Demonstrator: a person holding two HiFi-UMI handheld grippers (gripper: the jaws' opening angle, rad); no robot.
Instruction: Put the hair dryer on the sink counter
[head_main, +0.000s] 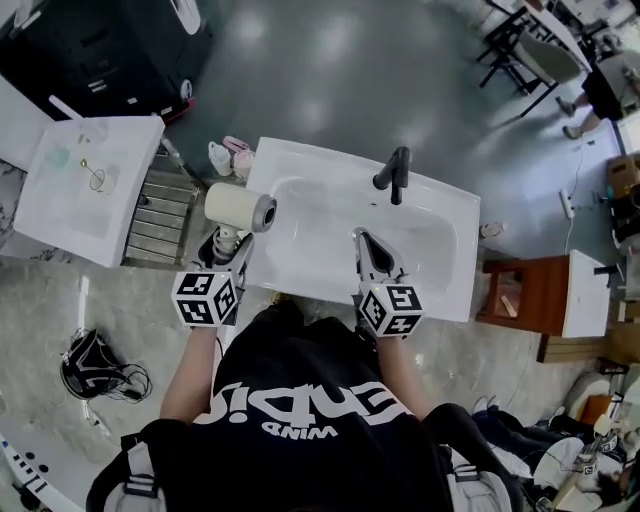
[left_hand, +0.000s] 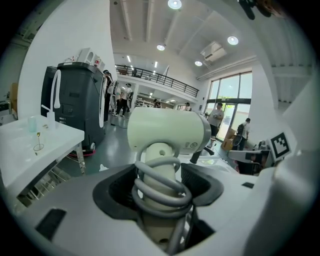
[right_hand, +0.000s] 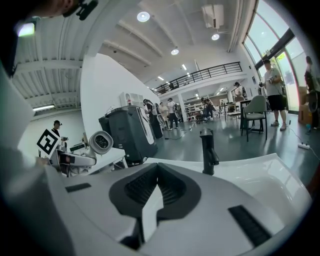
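The cream hair dryer (head_main: 240, 208) hangs over the left end of the white sink counter (head_main: 445, 290), barrel lying sideways with its nozzle toward the basin. My left gripper (head_main: 228, 242) is shut on the dryer's handle, round which the grey cord is wound. In the left gripper view the hair dryer (left_hand: 167, 132) stands upright between the dark pads (left_hand: 117, 187) of the left gripper (left_hand: 161, 176). My right gripper (head_main: 368, 248) hovers over the basin with jaws shut and nothing held. In the right gripper view the right gripper (right_hand: 158, 167) points toward the black faucet (right_hand: 207, 150), and the hair dryer (right_hand: 101, 142) shows at the left.
A black faucet (head_main: 395, 175) stands at the basin's back. A second white washstand (head_main: 85, 185) and a metal rack (head_main: 160, 215) are at the left, a wooden cabinet (head_main: 525, 295) at the right. Slippers (head_main: 230, 155) and a black bag (head_main: 95, 365) lie on the floor.
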